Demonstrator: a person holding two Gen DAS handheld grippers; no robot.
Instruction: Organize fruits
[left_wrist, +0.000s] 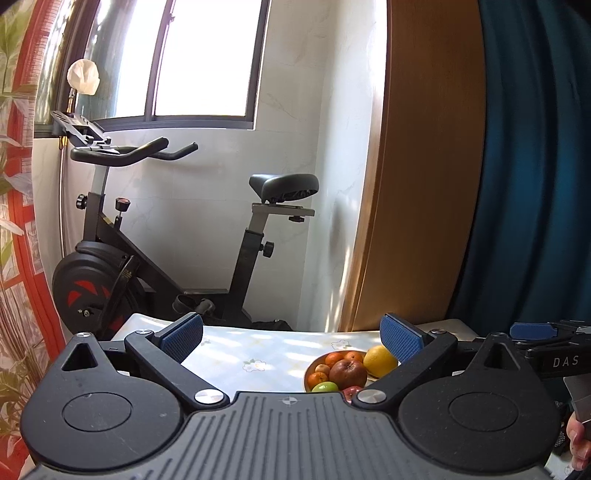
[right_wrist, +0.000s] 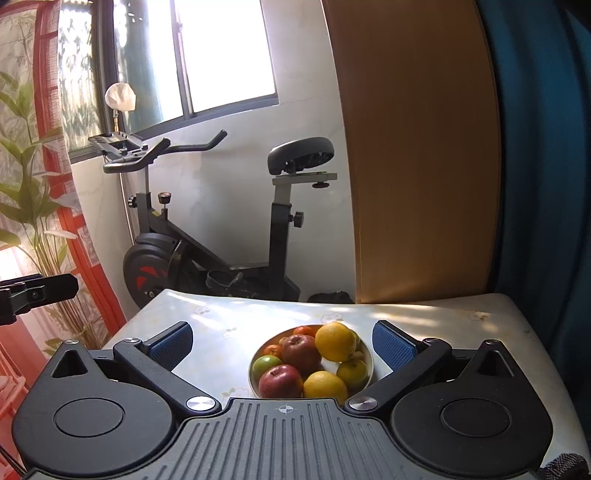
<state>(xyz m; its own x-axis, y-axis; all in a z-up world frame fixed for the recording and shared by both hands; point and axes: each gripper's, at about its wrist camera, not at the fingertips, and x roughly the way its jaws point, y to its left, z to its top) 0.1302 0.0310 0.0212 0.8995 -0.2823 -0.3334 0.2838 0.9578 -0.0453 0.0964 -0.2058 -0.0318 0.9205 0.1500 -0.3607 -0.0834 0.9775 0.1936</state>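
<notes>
Fruits (right_wrist: 314, 363) lie in a bowl (right_wrist: 369, 363) on the table (right_wrist: 229, 317), exercise bike (right_wrist: 221, 236) behind.

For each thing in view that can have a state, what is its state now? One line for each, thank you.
left gripper: open, nothing between its fingers
right gripper: open, nothing between its fingers
bowl: upright on the table, piled with fruit
table: bare apart from the bowl
window: bright with daylight
exercise bike: nobody on it
</notes>
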